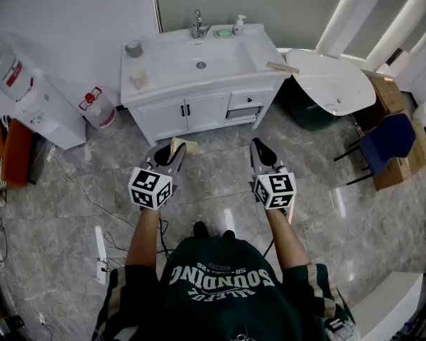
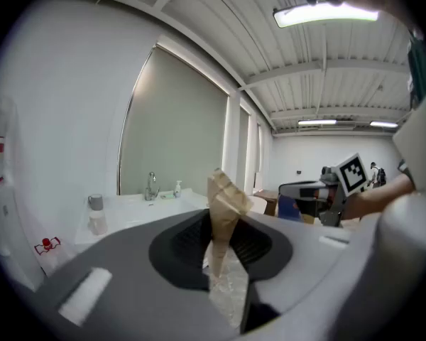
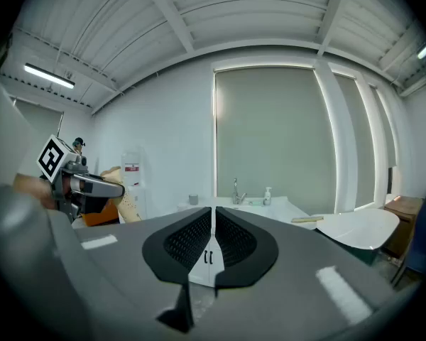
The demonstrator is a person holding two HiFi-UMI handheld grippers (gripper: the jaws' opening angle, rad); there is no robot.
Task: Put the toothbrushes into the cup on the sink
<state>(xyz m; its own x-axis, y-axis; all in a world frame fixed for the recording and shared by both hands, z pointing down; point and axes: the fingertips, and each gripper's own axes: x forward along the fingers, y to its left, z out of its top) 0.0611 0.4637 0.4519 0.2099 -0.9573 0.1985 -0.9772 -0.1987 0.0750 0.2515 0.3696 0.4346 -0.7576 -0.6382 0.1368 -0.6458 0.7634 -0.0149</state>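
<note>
While it pinches tan paper (image 2: pixel 224 199), the left hand-held gripper (image 2: pixel 222 227) gapes slightly.

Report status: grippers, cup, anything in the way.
Left gripper shut on a tan crumpled piece, kind unclear. Right gripper shut, empty. Grey cup upright on sink counter, ahead of both grippers. Nothing seen blocking the way.

Grey cup (image 1: pixel 133 48) upright, left end of white sink (image 1: pixel 167 62) counter.
</note>
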